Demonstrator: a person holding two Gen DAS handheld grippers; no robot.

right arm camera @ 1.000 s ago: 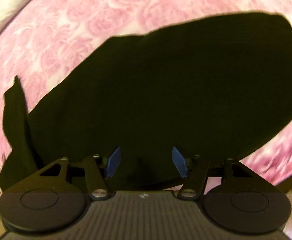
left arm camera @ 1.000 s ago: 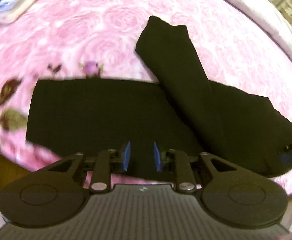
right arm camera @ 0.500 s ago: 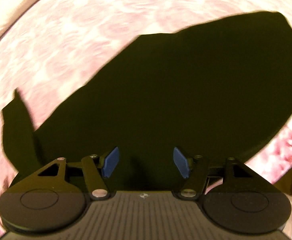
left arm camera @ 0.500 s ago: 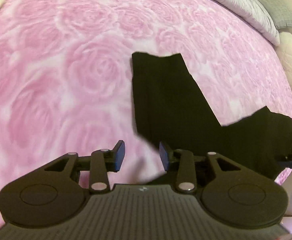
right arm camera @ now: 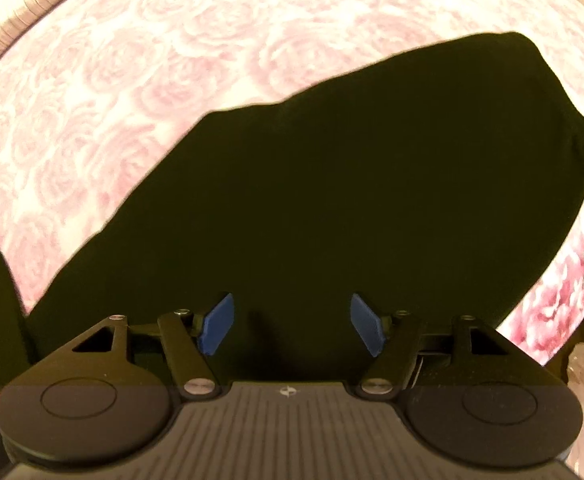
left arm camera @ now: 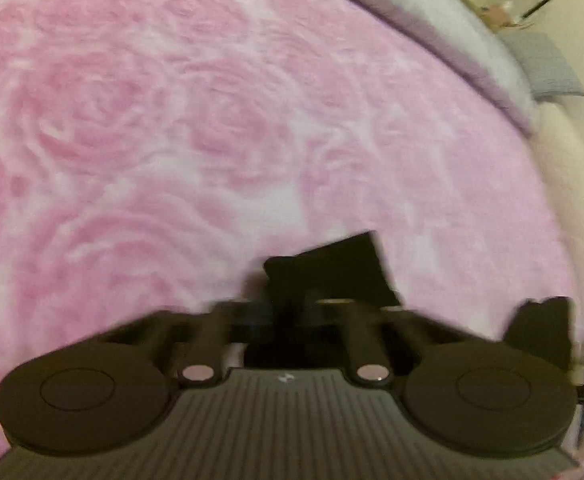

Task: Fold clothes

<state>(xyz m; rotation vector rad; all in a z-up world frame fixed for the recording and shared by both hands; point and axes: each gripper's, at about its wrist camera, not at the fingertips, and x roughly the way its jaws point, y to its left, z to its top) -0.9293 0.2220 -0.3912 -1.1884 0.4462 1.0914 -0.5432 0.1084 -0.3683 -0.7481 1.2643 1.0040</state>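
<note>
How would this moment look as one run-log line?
task: fold clothes | left gripper: shut on black garment end | right gripper: fingers opening above garment body, nothing held | surface: pink rose blanket

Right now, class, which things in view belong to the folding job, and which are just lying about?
Belong to the job:
black garment
left gripper, shut on its narrow end
right gripper, opening above it

Just lying about:
pink rose blanket
grey pillow

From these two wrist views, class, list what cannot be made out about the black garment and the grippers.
- Left wrist view: motion blur smears the left gripper; whether it pinches the black garment is unclear.
- Right wrist view: the garment's near edge is hidden behind the right gripper.
- Seams and folds: lost in darkness.
</note>
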